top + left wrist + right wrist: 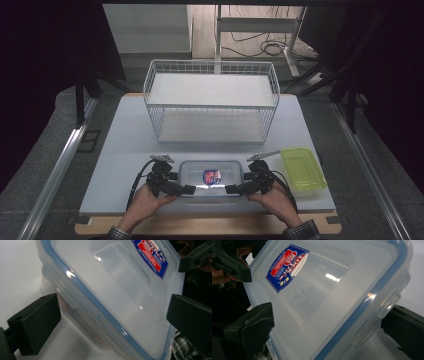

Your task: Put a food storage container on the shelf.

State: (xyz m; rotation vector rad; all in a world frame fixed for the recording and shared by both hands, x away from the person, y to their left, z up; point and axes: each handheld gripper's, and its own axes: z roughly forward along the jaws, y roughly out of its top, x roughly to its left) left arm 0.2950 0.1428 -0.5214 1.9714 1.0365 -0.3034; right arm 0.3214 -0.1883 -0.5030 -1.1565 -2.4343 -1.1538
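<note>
**Two grippers flank a clear box at the tabletop's near edge**

The white tabletop (pixel 125 150) carries everything. At its far middle stands a white wire basket (pixel 211 100), open at the top, well apart from the hands.

Nearer, at the front edge, lies a clear box (pixel 210 179) with a blue-rimmed lid (pixel 120 285) and a red-and-blue sticker (pixel 212 176) on top. It rests flat on the tabletop, midway between the two hands. Just beside it to the right sits a green tub (pixel 302 170), lidless, close to the right gripper but not touched by it.

The left gripper (pixel 186 190) comes in at the box's left end, the right gripper (pixel 231 189) at its right end, each held in a hand (pixel 150 197). In the left gripper view the fingers (pixel 37 322) stand spread, one on each side of the box's end, with a gap between the black pad and the plastic wall; they do not clamp it. In the right gripper view the fingers (pixel 252 325) are likewise apart, straddling the box's other end; whether the pads touch the wall I cannot tell.

The sticker (pixel 287 266) reads upside down from the right gripper's side.
</note>
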